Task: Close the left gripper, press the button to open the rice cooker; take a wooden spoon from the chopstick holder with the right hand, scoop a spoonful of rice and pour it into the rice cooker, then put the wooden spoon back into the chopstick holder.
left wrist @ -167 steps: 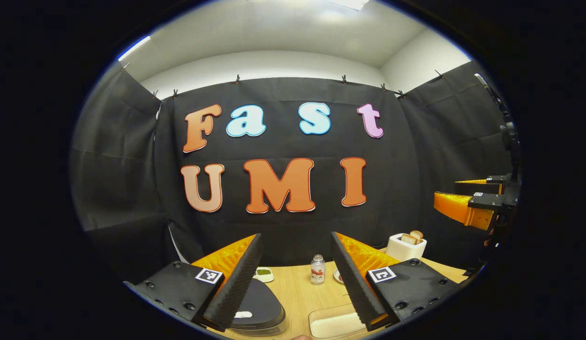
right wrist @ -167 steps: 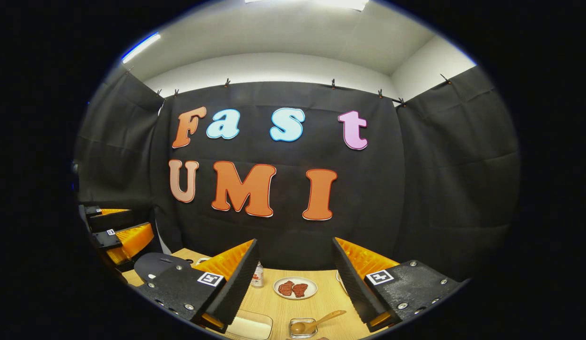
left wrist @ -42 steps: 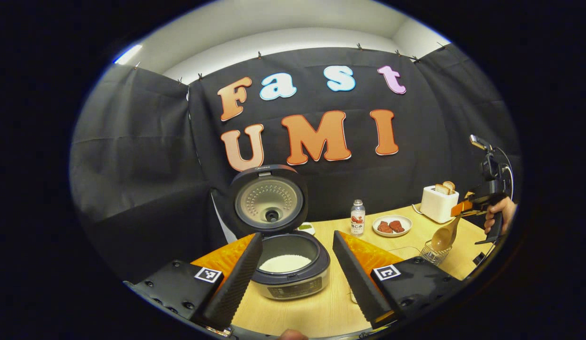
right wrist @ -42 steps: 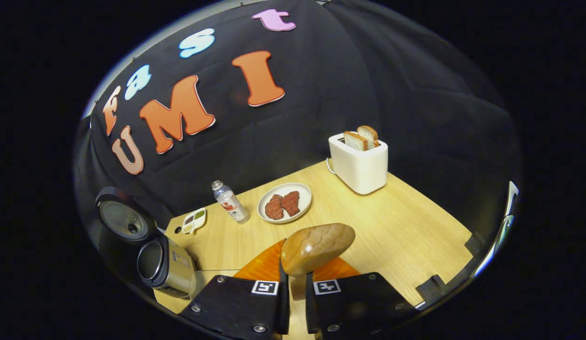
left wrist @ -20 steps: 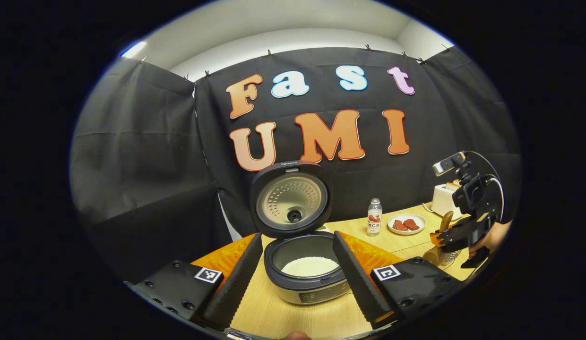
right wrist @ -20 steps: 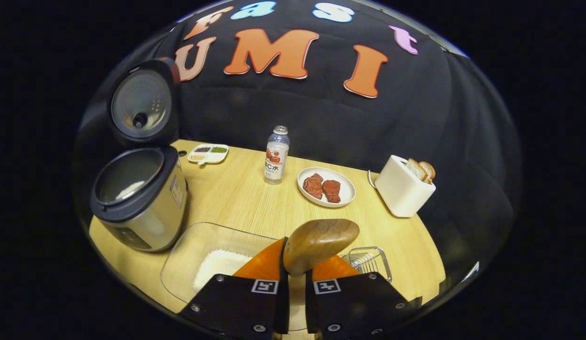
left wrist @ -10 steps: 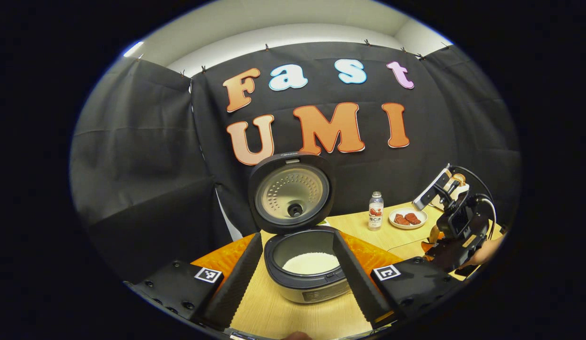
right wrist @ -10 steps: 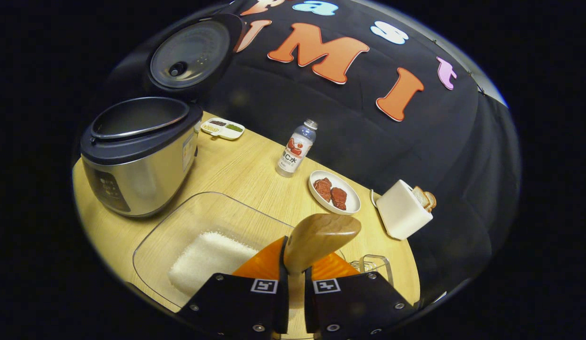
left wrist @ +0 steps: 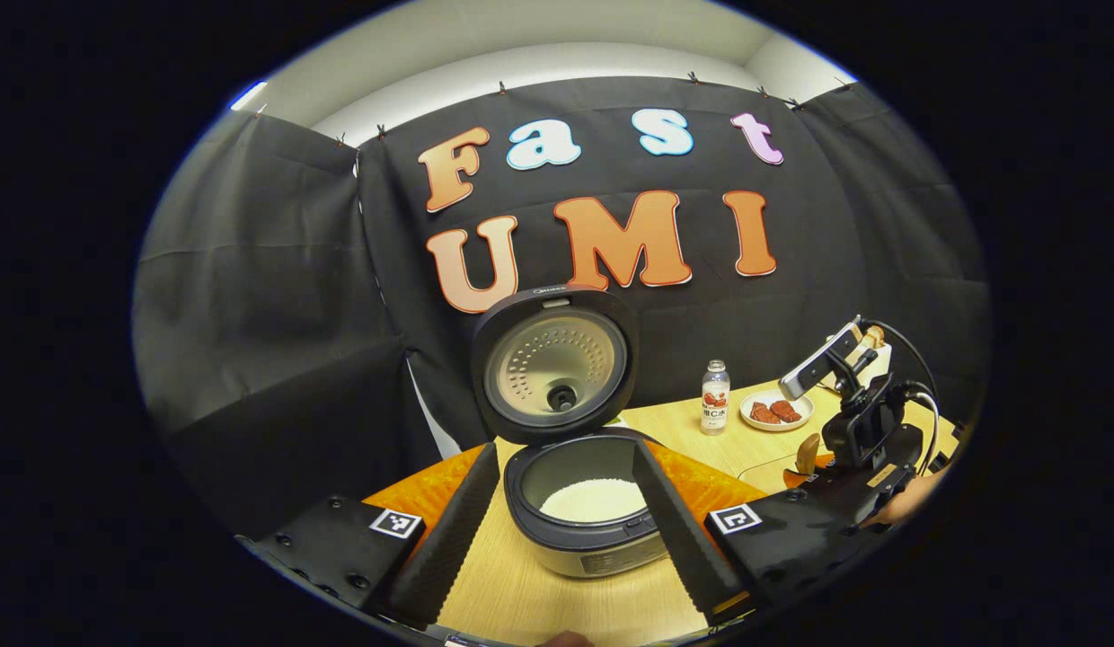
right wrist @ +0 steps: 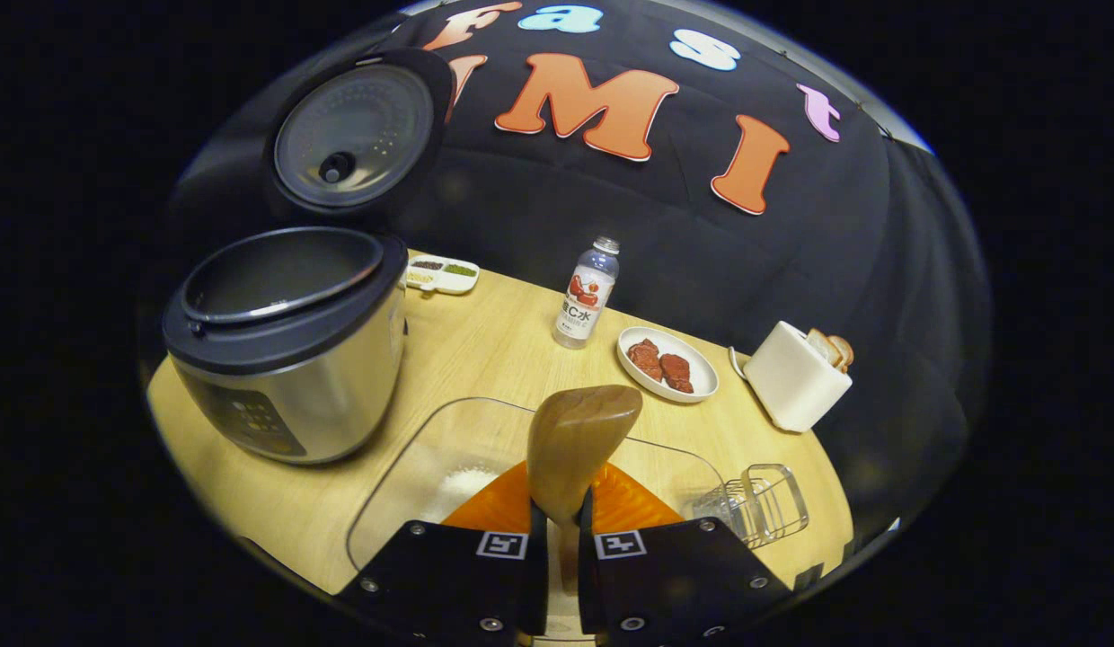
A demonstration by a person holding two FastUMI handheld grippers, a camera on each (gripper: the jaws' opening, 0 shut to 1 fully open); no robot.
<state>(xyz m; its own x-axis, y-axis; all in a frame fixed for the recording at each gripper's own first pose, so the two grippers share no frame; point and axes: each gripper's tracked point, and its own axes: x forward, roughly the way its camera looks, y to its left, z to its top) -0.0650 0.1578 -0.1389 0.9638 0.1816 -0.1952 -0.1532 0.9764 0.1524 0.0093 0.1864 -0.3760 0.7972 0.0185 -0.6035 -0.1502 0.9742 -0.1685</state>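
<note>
Lower centre of right gripper view: right gripper (right wrist: 561,526) pinching wooden spoon (right wrist: 579,436) handle; stiff, light, probably slick. Left gripper (left wrist: 564,512) spread.

Both views face the wall, sharing the rice cooker (left wrist: 582,503) (right wrist: 292,346), nearer in the right view.

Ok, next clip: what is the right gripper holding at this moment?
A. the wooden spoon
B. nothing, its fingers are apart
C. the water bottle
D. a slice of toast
A. In the right gripper view the right gripper has both fingers pressed on the handle of the wooden spoon, whose bowl stands above the clear rice container.
</note>
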